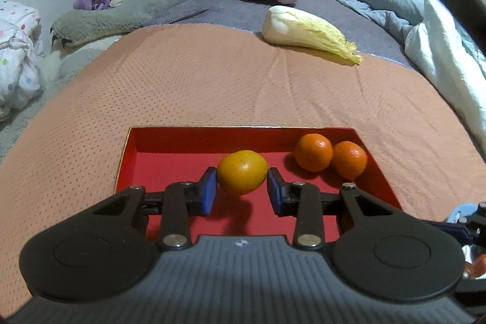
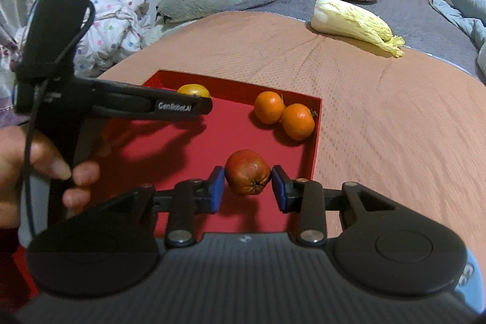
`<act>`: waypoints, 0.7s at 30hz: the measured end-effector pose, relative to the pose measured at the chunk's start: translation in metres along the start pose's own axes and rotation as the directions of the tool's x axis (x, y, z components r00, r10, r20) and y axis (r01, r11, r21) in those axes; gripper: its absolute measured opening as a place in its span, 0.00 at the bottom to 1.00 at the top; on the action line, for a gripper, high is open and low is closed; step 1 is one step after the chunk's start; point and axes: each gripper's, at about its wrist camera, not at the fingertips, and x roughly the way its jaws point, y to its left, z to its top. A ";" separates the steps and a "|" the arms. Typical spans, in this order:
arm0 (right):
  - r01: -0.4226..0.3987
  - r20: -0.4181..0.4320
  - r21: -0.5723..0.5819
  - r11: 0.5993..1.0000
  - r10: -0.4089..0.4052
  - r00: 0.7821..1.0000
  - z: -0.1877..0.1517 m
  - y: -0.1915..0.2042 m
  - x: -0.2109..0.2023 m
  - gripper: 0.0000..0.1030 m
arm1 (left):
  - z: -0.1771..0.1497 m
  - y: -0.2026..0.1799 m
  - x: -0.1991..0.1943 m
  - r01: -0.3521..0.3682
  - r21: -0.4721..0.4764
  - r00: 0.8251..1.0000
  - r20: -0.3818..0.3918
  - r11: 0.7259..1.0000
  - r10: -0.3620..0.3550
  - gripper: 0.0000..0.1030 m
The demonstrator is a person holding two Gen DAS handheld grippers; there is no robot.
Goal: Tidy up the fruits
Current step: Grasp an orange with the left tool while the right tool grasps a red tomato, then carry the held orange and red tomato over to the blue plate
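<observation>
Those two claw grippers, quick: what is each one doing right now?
Left gripper: shut on the round yellow-orange citrus fruit.
Right gripper: shut on the dark red round fruit.
</observation>
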 end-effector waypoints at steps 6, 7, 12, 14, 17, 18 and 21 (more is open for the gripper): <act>0.003 0.024 -0.003 1.000 -0.002 1.000 -0.016 0.004 -0.031 0.36 | -0.008 -0.013 -0.032 0.010 0.020 1.000 0.027 1.000 -0.011 0.40; 0.002 0.027 -0.003 1.000 -0.002 1.000 -0.018 0.005 -0.036 0.36 | -0.010 -0.016 -0.038 0.010 0.027 0.999 0.032 1.000 -0.011 0.40; 0.008 0.041 -0.010 1.000 -0.007 0.999 -0.031 0.006 -0.062 0.36 | -0.017 -0.026 -0.063 0.010 0.042 0.999 0.049 0.999 -0.012 0.40; 0.013 0.045 -0.009 1.000 -0.012 0.999 -0.036 0.005 -0.071 0.36 | -0.020 -0.033 -0.073 0.004 0.058 0.999 0.054 0.998 -0.007 0.40; 0.020 0.054 -0.003 1.000 -0.020 0.998 -0.043 0.001 -0.084 0.36 | -0.026 -0.042 -0.083 0.005 0.064 0.998 0.058 0.998 -0.008 0.40; 0.023 0.057 0.000 1.000 -0.023 0.998 -0.045 -0.001 -0.088 0.36 | -0.029 -0.045 -0.087 0.009 0.061 0.998 0.059 0.998 -0.013 0.40; 0.036 0.071 0.009 0.999 -0.036 0.997 -0.052 -0.009 -0.102 0.36 | -0.037 -0.057 -0.099 0.022 0.078 0.997 0.069 0.997 -0.028 0.40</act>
